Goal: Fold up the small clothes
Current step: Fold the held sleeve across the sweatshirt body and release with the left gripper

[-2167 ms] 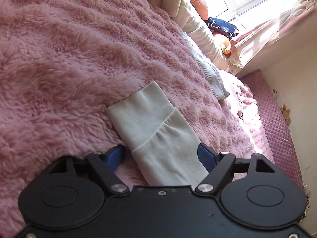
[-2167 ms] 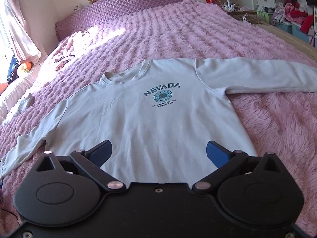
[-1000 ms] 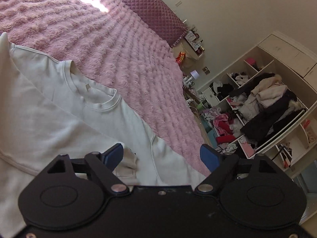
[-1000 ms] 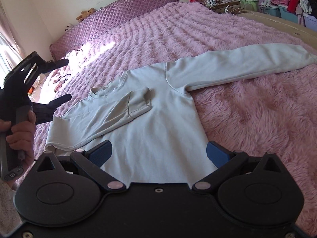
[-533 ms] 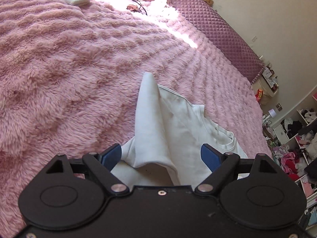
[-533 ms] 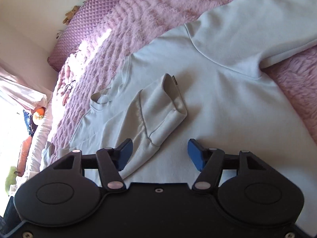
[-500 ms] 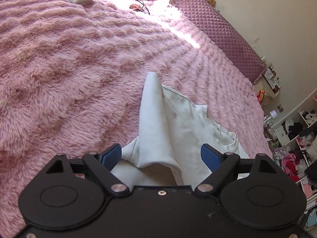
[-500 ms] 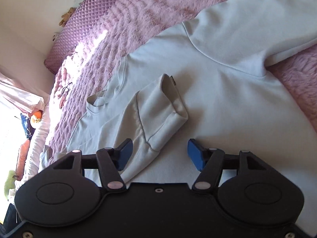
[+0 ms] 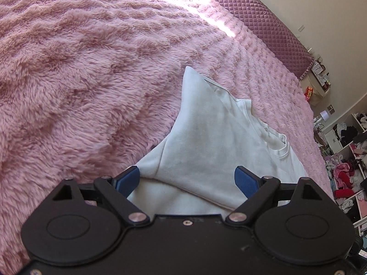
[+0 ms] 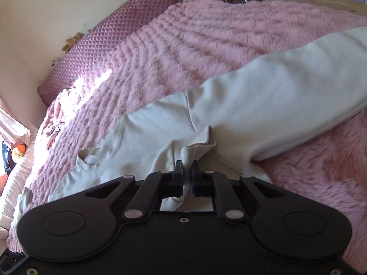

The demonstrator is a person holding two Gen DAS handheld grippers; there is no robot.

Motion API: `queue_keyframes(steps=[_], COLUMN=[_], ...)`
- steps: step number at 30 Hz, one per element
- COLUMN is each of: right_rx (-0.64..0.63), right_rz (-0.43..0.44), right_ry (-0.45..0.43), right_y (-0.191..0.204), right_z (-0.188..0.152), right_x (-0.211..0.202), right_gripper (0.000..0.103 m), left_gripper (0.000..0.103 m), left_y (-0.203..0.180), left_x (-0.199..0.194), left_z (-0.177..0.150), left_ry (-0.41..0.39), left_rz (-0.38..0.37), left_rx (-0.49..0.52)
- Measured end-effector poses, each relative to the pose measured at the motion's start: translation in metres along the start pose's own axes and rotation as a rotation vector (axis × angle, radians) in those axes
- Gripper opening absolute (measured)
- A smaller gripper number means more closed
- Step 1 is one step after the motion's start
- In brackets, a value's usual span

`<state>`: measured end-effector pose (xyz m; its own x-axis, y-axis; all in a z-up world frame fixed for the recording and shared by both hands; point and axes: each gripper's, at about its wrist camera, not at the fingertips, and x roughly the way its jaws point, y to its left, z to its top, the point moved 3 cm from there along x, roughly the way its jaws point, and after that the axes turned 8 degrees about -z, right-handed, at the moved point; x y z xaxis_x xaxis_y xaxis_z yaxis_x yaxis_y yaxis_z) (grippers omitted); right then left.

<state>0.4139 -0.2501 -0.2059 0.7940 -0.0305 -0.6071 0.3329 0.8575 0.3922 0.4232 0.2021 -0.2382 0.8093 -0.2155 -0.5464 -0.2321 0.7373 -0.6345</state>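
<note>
Pink fluffy bedspread (image 9: 80,73) carries the pale long-sleeved cotton sweatshirt (image 9: 213,137) mid-frame; left tool (image 9: 187,178) gapes above its folded shoulder, right tool (image 10: 187,168) pinches the turned-in sleeve cuff (image 10: 192,151), likely needing repositioning before folding the outstretched sleeve (image 10: 286,96).

**Left gripper spread wide over the folded shoulder**

The left gripper (image 9: 187,178) hangs with its blue-padded fingers (image 9: 127,180) spread wide, gripping nothing. Between them lies the white sweatshirt (image 9: 206,137), one sleeve folded back across the body to a pointed peak, the ribbed collar (image 9: 278,147) showing to the right. The garment rests on a fluffy pink blanket (image 9: 80,68). A quilted purple headboard (image 9: 257,20) runs behind, and cluttered shelves (image 9: 346,160) stand far right.
</note>
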Motion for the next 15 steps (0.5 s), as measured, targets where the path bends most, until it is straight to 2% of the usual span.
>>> queue_keyframes(steps=[2, 5, 8, 10, 12, 15], right_rx=[-0.018, -0.038, -0.047, -0.025, -0.001, 0.026], right_rz=[-0.033, -0.025, -0.041, -0.051, -0.064, -0.039], right_ry=[-0.013, -0.040, -0.067, -0.059, -0.040, -0.006], right_y=[-0.012, -0.015, -0.012, -0.017, -0.022, -0.032], right_z=[-0.007, -0.011, -0.014, -0.015, -0.018, -0.018], right_x=[0.004, -0.003, -0.010, -0.009, -0.004, 0.001], right_gripper=[0.006, 0.006, 0.006, 0.006, 0.006, 0.006], left_gripper=[0.091, 0.091, 0.093, 0.100, 0.100, 0.100], left_y=[0.001, -0.002, -0.017, -0.028, -0.030, -0.023], left_x=[0.002, -0.003, -0.012, -0.008, 0.005, 0.030], left_z=[-0.001, 0.002, 0.006, 0.007, 0.004, -0.001], left_ry=[-0.001, -0.008, -0.051, -0.054, -0.018, 0.061], left_rz=[0.015, 0.011, -0.050, -0.073, -0.037, 0.025], left_rx=[0.018, -0.006, 0.026, 0.075, 0.098, 0.111])
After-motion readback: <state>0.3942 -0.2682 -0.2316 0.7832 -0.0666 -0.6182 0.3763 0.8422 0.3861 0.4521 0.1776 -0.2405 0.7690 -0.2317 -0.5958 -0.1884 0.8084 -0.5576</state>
